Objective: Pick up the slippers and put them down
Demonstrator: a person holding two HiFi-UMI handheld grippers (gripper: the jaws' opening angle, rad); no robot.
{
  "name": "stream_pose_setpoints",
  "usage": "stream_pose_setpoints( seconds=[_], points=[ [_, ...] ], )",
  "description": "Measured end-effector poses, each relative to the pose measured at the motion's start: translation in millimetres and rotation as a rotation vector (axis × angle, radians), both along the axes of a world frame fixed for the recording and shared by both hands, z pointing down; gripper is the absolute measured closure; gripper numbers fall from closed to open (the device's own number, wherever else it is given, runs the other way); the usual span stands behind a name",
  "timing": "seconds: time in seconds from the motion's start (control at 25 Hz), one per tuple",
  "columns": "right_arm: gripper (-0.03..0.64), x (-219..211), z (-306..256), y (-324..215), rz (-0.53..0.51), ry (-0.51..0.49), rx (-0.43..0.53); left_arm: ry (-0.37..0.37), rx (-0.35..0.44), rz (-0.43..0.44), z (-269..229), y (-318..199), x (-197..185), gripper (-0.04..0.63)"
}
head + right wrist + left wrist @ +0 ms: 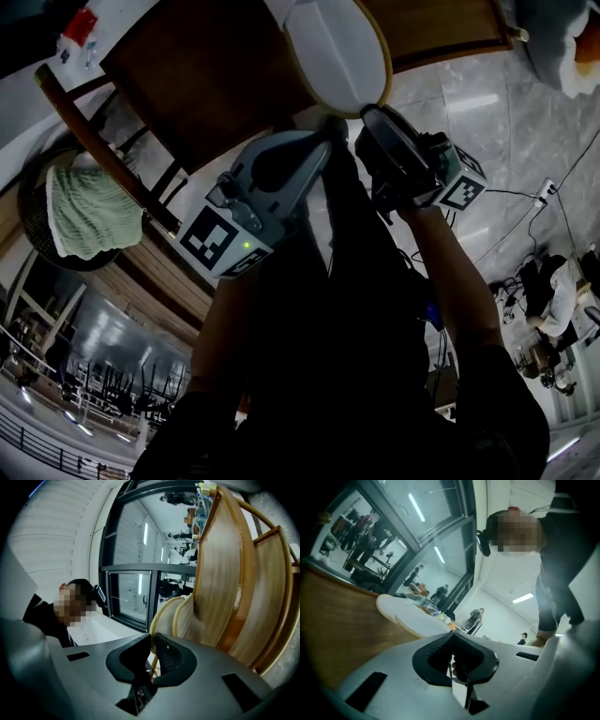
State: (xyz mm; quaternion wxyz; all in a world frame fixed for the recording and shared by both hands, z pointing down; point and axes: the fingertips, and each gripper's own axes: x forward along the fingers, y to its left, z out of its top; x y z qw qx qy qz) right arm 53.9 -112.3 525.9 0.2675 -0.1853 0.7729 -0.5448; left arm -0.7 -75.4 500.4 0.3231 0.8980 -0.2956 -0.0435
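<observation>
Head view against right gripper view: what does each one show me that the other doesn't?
Only the head view: the left gripper at the near edge of the slippers, the basket holding a green cloth, and a power strip on the floor. Only the right gripper view: the right gripper with its fingers closed on a slipper's tan rim, and the window behind. Both: the slippers, the right gripper and wooden furniture.
</observation>
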Motion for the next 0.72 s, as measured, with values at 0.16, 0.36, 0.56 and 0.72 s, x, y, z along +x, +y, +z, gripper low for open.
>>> stream_pose_setpoints(
  seconds=[0.16,0.36,0.56,0.72],
  points=[
    [0.571,7,14,2,0.018,0.014,-0.041,0.008,-0.014,0.006,11,3,7,0.583],
    [0.571,0,36,5,0.019,0.038,-0.09,0.013,-0.021,0.01,23,5,3,0.583],
    [0.571,-9,50,4,-0.005,0.035,-0.075,0.038,-0.037,-0.003,32,7,-1,0.583],
    [0.571,-9,65,6,0.005,0.042,-0.122,0.044,-0.045,-0.004,37,10,0,0.583]
  ],
)
